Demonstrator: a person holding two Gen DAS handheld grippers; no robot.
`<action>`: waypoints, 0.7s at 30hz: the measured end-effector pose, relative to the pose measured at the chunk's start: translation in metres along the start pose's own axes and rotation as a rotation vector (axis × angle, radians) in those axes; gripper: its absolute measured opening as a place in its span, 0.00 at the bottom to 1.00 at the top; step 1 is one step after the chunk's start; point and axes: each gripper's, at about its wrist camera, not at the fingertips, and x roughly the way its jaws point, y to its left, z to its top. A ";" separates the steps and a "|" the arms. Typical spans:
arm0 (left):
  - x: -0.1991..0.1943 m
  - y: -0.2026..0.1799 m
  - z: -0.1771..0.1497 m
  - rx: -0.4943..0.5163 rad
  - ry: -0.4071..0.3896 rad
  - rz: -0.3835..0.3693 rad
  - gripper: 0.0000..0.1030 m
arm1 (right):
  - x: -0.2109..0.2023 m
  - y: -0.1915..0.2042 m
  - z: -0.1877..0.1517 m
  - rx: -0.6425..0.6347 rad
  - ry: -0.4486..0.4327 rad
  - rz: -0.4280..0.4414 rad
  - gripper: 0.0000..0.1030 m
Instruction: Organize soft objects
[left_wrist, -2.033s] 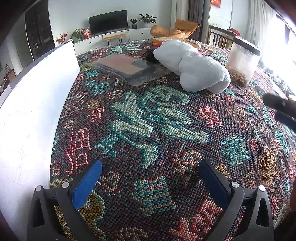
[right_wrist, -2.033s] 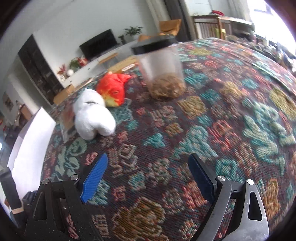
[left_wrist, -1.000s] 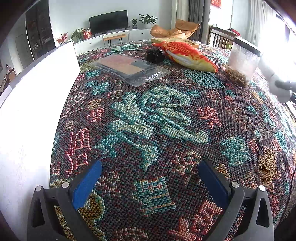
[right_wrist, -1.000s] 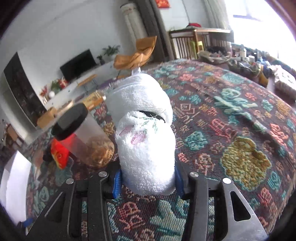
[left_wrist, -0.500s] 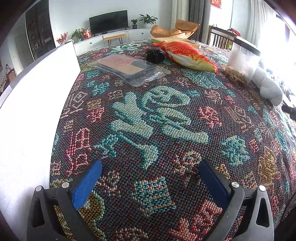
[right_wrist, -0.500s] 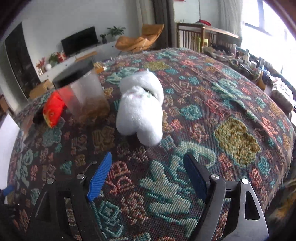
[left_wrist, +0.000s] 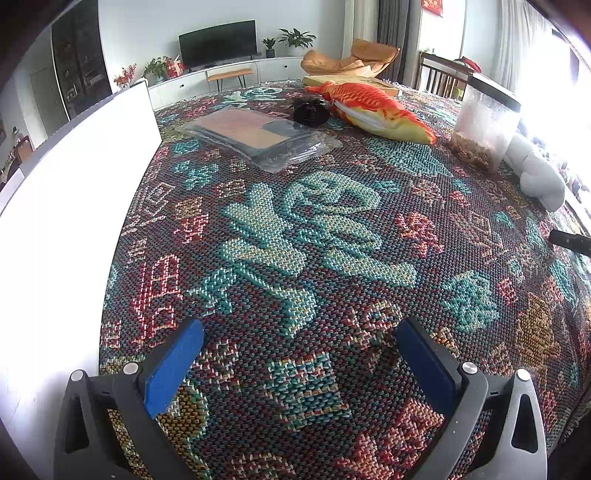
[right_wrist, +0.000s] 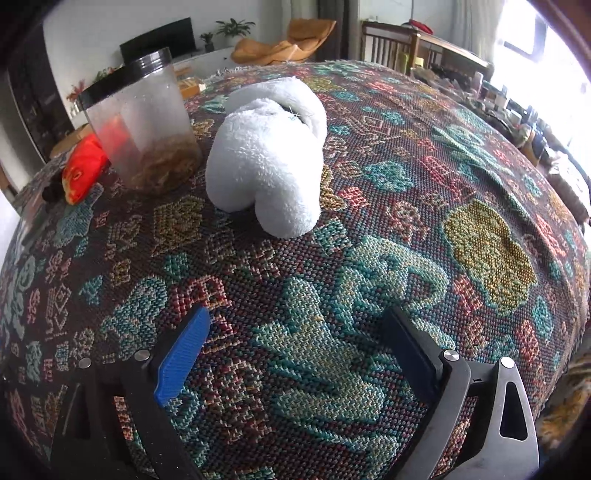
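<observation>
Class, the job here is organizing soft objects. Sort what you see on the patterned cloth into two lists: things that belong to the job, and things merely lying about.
Belongs to the job:
white plush toy
orange fish plush

Just lying about:
clear jar with black lid
flat plastic-wrapped packet
small black object
white board

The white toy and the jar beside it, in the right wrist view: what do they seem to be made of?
The white toy looks like plush: a fuzzy, matte pile with soft, rounded folds, probably stuffed fabric. The jar seems to be clear plastic, though glass cannot be excluded: its cloudy wall lets the brownish contents and something red behind it show through. Its black lid looks smooth, likely plastic.
</observation>
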 end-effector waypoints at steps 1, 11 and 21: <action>0.000 0.000 0.000 0.000 0.000 0.000 1.00 | 0.000 0.000 0.000 -0.001 -0.001 0.000 0.93; 0.000 0.000 0.000 0.000 0.000 0.000 1.00 | 0.000 0.000 0.002 -0.005 -0.002 0.000 0.94; 0.000 0.000 0.000 -0.001 -0.001 0.001 1.00 | 0.000 0.000 0.002 -0.005 -0.002 0.000 0.94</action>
